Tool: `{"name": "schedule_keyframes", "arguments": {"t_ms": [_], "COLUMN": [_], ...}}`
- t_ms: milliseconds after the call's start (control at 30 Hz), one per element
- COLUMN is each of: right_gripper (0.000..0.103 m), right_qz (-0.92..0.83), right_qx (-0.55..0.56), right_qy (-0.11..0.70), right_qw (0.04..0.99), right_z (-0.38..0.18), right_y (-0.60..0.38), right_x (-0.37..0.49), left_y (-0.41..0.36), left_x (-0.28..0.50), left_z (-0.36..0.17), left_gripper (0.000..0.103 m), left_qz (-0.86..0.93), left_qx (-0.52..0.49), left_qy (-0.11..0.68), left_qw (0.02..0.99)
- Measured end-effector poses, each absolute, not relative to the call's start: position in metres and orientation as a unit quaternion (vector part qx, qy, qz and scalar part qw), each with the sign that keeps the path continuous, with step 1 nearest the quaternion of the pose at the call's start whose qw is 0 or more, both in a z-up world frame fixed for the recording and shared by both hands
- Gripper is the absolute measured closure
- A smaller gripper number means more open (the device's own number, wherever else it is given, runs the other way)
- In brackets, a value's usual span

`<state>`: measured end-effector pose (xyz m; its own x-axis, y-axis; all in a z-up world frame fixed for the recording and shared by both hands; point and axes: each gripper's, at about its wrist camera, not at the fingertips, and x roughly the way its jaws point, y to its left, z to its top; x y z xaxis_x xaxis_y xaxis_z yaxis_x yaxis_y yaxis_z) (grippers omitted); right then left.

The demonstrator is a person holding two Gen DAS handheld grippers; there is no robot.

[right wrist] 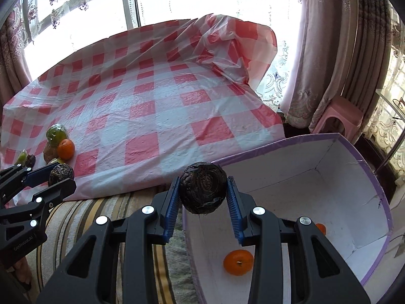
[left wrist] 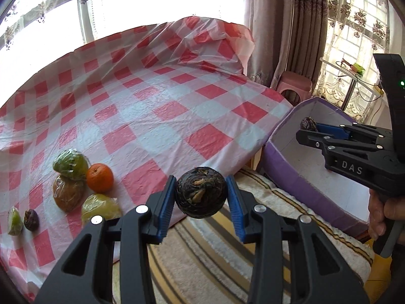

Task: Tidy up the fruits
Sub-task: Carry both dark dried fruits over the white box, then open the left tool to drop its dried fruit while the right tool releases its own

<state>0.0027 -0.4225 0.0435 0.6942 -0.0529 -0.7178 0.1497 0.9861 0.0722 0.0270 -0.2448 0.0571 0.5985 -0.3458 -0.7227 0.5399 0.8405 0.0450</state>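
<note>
My left gripper (left wrist: 201, 194) is shut on a dark wrinkled round fruit (left wrist: 200, 192), held over the edge of the checked cloth (left wrist: 157, 116) and a striped blanket (left wrist: 202, 248). My right gripper (right wrist: 203, 194) is shut on a second dark round fruit (right wrist: 203, 190), held above the near rim of the purple box (right wrist: 354, 149). Two oranges (right wrist: 238, 262) lie on the box's white floor. On the cloth at the left lie an orange (left wrist: 99, 177), wrapped green and brown fruits (left wrist: 70, 164), a yellow-green one (left wrist: 101, 206) and a small dark fruit (left wrist: 31, 220).
The purple box (left wrist: 303, 187) stands to the right of the cloth, beyond the striped blanket (right wrist: 101, 217). A pink stool (left wrist: 295, 83) and curtains (left wrist: 286, 25) are behind it. The cloth is bunched up at its far right corner (right wrist: 227, 40). A hand (left wrist: 382, 215) holds the right gripper's handle.
</note>
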Motion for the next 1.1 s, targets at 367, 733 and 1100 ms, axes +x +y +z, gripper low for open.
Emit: {"name": "schedule_keyframes", "arguments": {"t_ms": [367,733,1100], "right_gripper": [0.067,0.067,0.067], "right_qz": [-0.116,-0.176,-0.207], "right_qx": [0.066,0.083,0.06], "right_qy": [0.383,0.429,0.49], "right_qw": [0.914,0.882,0.844], "right_z": [0.04,0.011,-0.026], "right_y": [-0.467,-0.527,-0.565], "right_x": [-0.005,-0.002,0.006], "left_y": [-0.315,-0.393,-0.453], "left_x": [0.029,0.03,0.03], "left_z": [0.06,0.036,-0.023], "left_gripper": [0.063,0.063,0.063], "left_qz": [-0.303,-0.359,-0.398], "left_qx": [0.159,0.205,0.279], "left_qy": [0.359,0.379,0.449], "left_qw": [0.868,0.828,0.75]}}
